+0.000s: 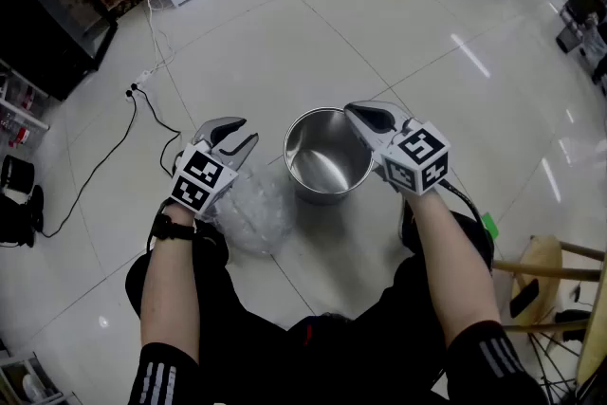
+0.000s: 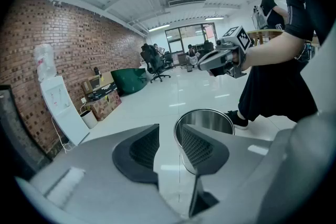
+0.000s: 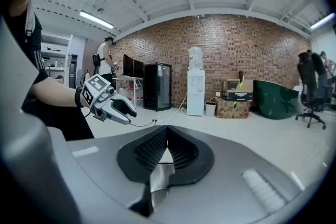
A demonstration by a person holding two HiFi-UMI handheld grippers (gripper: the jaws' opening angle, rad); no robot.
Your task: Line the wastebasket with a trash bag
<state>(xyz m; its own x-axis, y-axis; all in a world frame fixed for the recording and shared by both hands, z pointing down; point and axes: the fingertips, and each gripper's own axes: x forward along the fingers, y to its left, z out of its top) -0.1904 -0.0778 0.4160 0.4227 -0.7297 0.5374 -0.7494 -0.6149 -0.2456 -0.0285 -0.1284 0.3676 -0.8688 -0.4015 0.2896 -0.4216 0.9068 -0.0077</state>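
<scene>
Lining not started. The wastebasket (image 1: 327, 193) stands bare on the floor, with the trash bag (image 1: 254, 215) crumpled just beside it on your left. Your left gripper (image 1: 247, 132) is spread and empty above the bag. Your right gripper (image 1: 356, 114) is pressed together at the basket's rim. Grabbing, opening and fitting all remain.

A round shiny steel wastebasket (image 1: 322, 193) is seen upright on the white tiled floor (image 1: 427, 62). A crumpled clear plastic trash bag (image 1: 251, 213) is laid just beside it. The left gripper (image 1: 247, 132) is held above the bag, jaws apart; the right gripper (image 1: 353, 112) is closed at the wastebasket's rim.
</scene>
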